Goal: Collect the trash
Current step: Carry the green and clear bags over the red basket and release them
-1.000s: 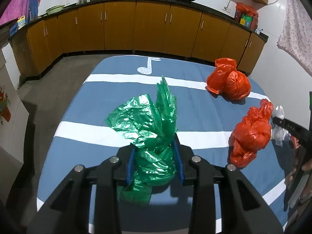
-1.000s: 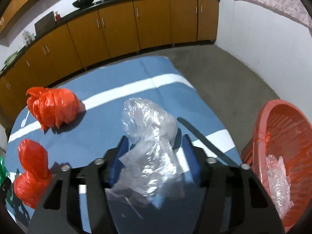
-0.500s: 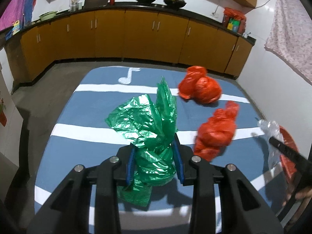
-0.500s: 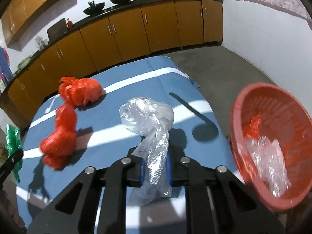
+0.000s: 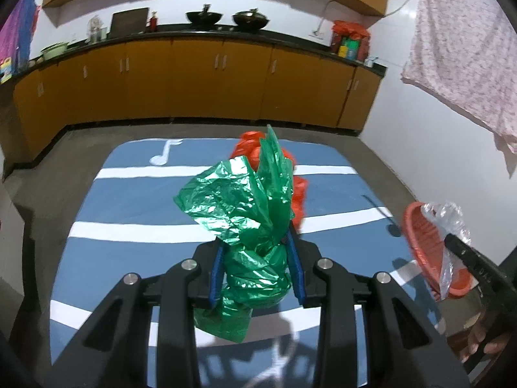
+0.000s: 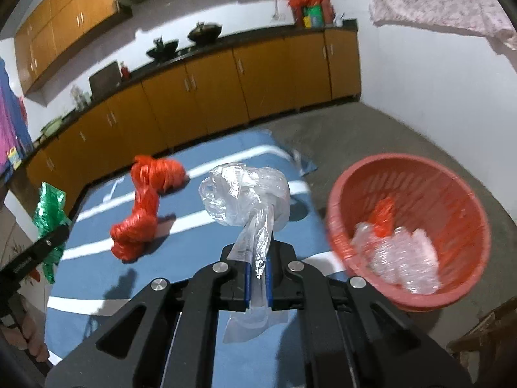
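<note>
Above the blue mat (image 6: 200, 284), left gripper (image 5: 257, 270) is clamped on a green bag (image 5: 245, 207); right gripper (image 6: 258, 279) pinches a clear bag (image 6: 248, 197) just left of the red basket (image 6: 452, 304).

Orange cabinets (image 5: 194, 87), two woks (image 5: 204, 16), perhaps a floral cloth (image 5: 465, 64) hanging.
</note>
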Tool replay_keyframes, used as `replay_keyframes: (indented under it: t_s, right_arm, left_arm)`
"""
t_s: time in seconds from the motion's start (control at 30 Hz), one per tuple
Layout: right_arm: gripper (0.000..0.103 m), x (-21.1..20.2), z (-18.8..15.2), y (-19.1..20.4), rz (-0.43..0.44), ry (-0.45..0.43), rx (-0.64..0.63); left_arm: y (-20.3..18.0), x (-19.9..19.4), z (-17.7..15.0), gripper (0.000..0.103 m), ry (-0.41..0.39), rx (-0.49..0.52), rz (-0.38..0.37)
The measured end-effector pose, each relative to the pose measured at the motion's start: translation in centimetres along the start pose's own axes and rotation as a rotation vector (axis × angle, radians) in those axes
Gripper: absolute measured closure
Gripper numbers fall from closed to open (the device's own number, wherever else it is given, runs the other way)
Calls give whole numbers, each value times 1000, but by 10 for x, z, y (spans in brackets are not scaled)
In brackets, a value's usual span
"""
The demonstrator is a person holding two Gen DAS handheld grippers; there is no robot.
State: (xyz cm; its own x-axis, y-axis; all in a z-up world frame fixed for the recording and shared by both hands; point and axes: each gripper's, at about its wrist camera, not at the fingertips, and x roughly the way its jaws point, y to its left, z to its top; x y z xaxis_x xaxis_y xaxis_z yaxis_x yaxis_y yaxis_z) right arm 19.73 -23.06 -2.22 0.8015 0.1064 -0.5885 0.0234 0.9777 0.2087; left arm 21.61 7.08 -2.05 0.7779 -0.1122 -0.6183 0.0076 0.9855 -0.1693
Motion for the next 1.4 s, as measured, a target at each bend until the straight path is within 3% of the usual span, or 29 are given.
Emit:
replay_keyframes:
  t_s: [0.3,0.67,0.97,1.4]
  right_arm:
    - [96,-37,7,-48,-102,-61,47]
    - [96,-47,3,-104,-242,-80,88]
    - [96,-45,3,-143,-272,-87,151]
    - [96,-40,9,-164,-271,-100,189]
  left_arm:
    - [-69,-4,1,69,-5,79,-99]
    - [-166,12,-7,69,40,193,-236]
    - [-233,33,-18,69,81,274,-342]
    - [-265,58,-28,69,127,311,-414]
